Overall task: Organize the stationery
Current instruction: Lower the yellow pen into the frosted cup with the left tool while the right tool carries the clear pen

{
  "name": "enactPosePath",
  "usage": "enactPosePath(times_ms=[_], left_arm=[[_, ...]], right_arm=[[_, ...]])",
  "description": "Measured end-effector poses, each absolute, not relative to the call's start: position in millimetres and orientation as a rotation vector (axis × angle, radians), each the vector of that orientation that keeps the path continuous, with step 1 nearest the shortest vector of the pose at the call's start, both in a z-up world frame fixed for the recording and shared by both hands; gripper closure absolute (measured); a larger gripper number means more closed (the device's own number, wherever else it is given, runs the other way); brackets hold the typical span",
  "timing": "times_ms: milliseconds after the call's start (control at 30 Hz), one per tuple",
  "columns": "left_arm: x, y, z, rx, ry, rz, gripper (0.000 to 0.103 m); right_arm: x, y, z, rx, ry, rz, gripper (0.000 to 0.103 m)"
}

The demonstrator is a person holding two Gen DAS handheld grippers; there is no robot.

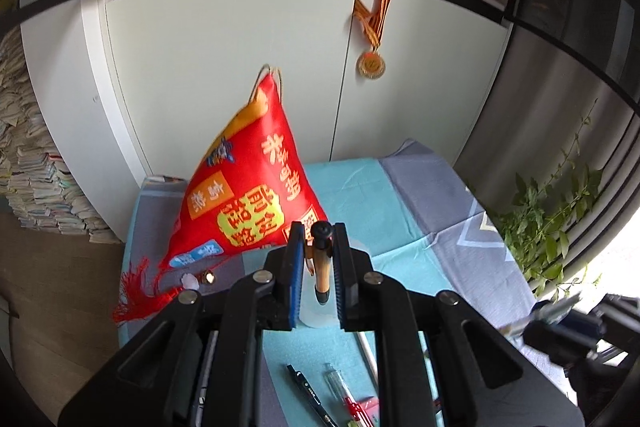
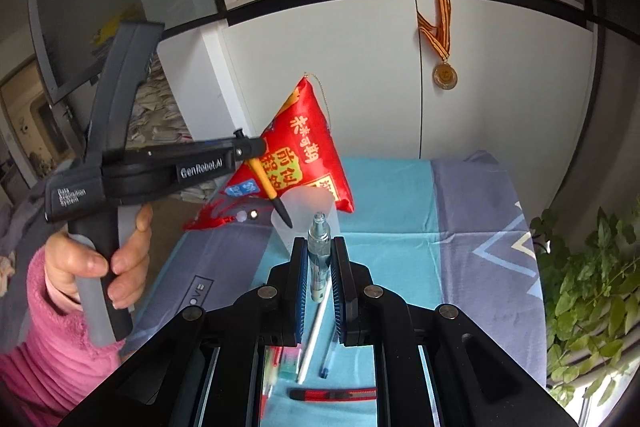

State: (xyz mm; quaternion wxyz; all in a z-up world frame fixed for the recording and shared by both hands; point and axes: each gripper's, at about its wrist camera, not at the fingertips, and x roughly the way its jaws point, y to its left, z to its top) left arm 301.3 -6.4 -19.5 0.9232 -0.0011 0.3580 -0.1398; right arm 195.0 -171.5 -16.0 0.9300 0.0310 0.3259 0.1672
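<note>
My left gripper [image 1: 318, 227] is shut on a yellow pen with a black cap [image 1: 321, 267]. In the right wrist view the left gripper [image 2: 256, 147] holds that yellow pen [image 2: 265, 187] tilted, tip down, at the left rim of a frosted plastic cup [image 2: 308, 215]. Whether the tip is inside the cup I cannot tell. The same cup [image 1: 318, 313] shows below the left fingers. My right gripper [image 2: 319, 241] is shut on a clear grey-blue pen [image 2: 319, 259], just short of the cup. The right gripper [image 1: 560, 327] also shows, blurred, at the left view's lower right.
A white pen [image 2: 316, 331], a blue pen [image 2: 328, 355], a red utility knife [image 2: 332, 394] and an eraser [image 2: 289, 363] lie on the blue-grey cloth [image 2: 400, 227]. A red pyramid pouch [image 2: 308, 155] stands behind the cup. A plant [image 2: 592, 287] is right. A hand in a pink sleeve [image 2: 92, 267] holds the left gripper.
</note>
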Motion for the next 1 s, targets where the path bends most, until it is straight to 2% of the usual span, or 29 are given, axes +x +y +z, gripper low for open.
enactPosePath(times_ms=[767, 867, 933, 1000], left_arm=[[304, -2, -54, -0.022, 0.827, -0.317, 0.091], [297, 6, -49, -0.044, 0.813, -0.315, 0.086], [287, 14, -43, -0.053, 0.777, -0.3, 0.073], [275, 22, -37, -0.054, 0.739, -0.273, 0.065]], right_arm=[[253, -142, -1, 0.074, 0.614, 0.321, 0.091], [257, -136, -4, 0.061, 0.621, 0.326, 0.091], [259, -133, -5, 0.054, 0.624, 0.325, 0.091], [263, -130, -8, 0.046, 0.626, 0.321, 0.091]])
